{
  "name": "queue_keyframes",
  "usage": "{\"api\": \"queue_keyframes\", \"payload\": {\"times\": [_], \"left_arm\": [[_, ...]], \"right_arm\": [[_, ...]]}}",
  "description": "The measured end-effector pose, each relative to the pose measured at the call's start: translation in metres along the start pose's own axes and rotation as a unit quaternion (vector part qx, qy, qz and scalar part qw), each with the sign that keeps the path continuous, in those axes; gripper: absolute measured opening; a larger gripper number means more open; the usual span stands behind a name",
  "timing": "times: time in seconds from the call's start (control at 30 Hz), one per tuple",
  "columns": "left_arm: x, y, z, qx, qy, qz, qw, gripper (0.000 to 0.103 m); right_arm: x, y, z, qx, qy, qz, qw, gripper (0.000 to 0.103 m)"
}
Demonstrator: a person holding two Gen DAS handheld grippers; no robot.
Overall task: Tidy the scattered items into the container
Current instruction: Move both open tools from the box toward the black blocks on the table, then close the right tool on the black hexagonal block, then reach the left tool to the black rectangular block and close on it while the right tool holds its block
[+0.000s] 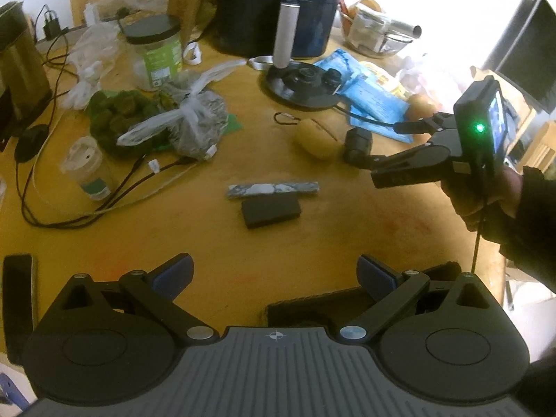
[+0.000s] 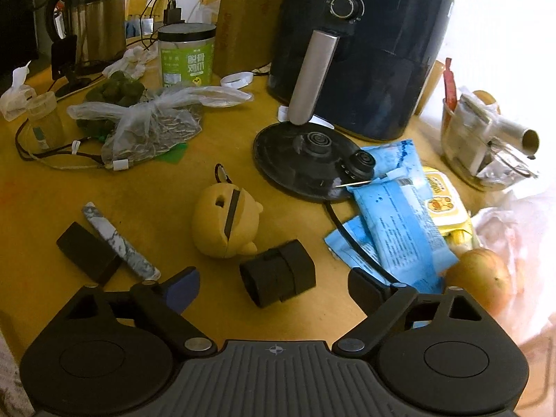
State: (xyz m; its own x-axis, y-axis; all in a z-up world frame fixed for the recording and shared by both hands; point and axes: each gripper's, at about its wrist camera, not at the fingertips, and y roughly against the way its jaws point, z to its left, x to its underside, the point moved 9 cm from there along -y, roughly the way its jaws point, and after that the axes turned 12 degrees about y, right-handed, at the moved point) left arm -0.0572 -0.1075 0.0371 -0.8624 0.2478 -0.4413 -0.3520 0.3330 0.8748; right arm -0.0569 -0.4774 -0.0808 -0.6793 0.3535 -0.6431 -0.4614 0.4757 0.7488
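On the yellow table lie a marbled stick, a black block, a yellow plush toy and a small black box. My right gripper is open. The black box sits just ahead of its fingertips, between them but not touched. My left gripper is open and empty, hovering short of the block and stick. A dark, fuzzy-edged tray lies under its right finger, mostly hidden.
At the back stand a dark air fryer, a kettle base and a green-labelled jar. Blue packets lie right, beside a brown round fruit. Left are plastic bags, cables, a cup and a phone.
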Motion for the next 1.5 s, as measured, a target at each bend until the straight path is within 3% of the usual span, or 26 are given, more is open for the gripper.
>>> {"api": "queue_keyframes", "payload": {"times": [0.23,0.6,1.5], "left_arm": [[0.006,0.004,0.016,-0.01,0.024,0.002,0.9997,0.102],[0.01,0.005,0.024,-0.012,0.045,0.005,0.9989,0.102],[0.007,-0.002,0.016,0.009,0.04,0.003,0.9992,0.102]], "right_arm": [[0.0,-0.022,-0.004,-0.007,0.006,0.007,1.0,0.083],[0.005,-0.03,-0.002,-0.034,0.007,0.016,0.999,0.053],[0.011,-0.009,0.007,-0.06,-0.007,0.021,0.998,0.048]]}}
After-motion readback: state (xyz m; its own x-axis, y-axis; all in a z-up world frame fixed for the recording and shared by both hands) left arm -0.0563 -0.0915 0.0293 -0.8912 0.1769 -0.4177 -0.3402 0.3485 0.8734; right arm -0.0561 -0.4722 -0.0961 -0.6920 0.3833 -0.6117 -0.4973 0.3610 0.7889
